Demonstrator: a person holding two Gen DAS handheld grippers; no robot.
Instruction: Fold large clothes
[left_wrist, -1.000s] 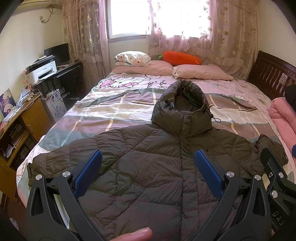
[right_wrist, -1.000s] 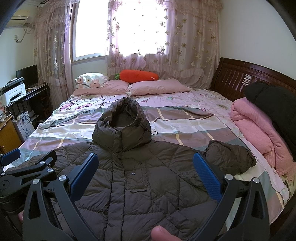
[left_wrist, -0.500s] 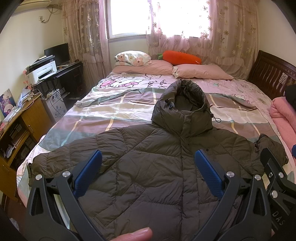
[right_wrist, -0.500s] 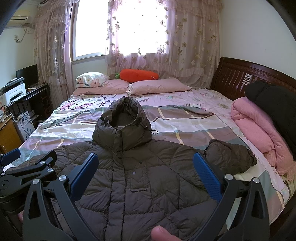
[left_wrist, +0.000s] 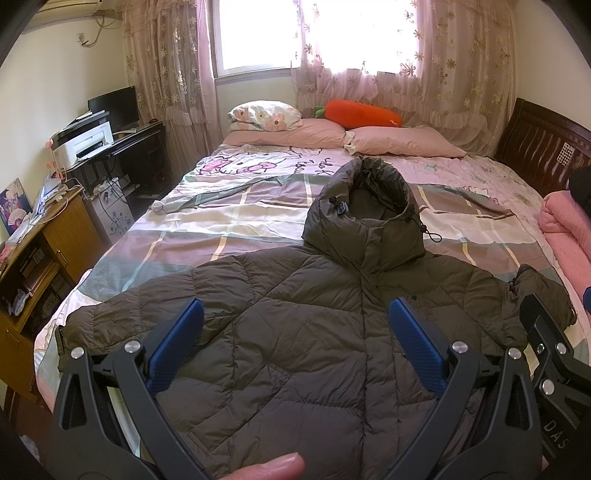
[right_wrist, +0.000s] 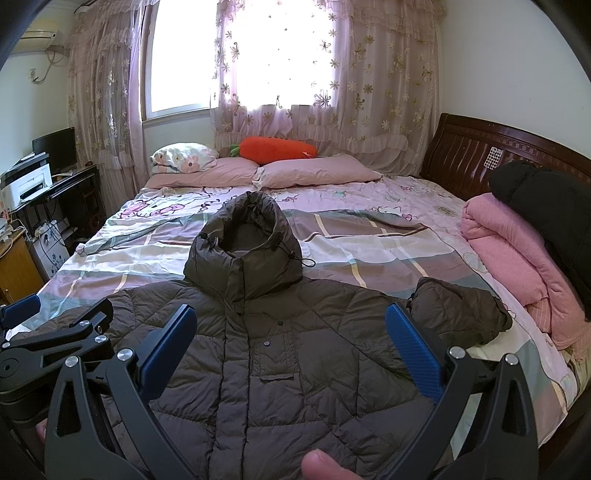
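Above the bed (left_wrist: 229, 236), both grippers — left gripper (left_wrist: 295, 347), right gripper (right_wrist: 290, 350) — hang spread over the seemingly flat jacket (right_wrist: 280, 354).

jacket (left_wrist: 314, 332): hem cut off by the lower edge in both views, behind the gripper frames. its right sleeve (right_wrist: 458, 317) is bunched, cuff hidden. left gripper (left_wrist: 295, 343) and right gripper (right_wrist: 290, 343): handles run out of frame. dark bundle (right_wrist: 546, 206) on the pink quilt (right_wrist: 517, 266): partly cropped, kind unclear. desk clutter (left_wrist: 44, 199): too small to tell.
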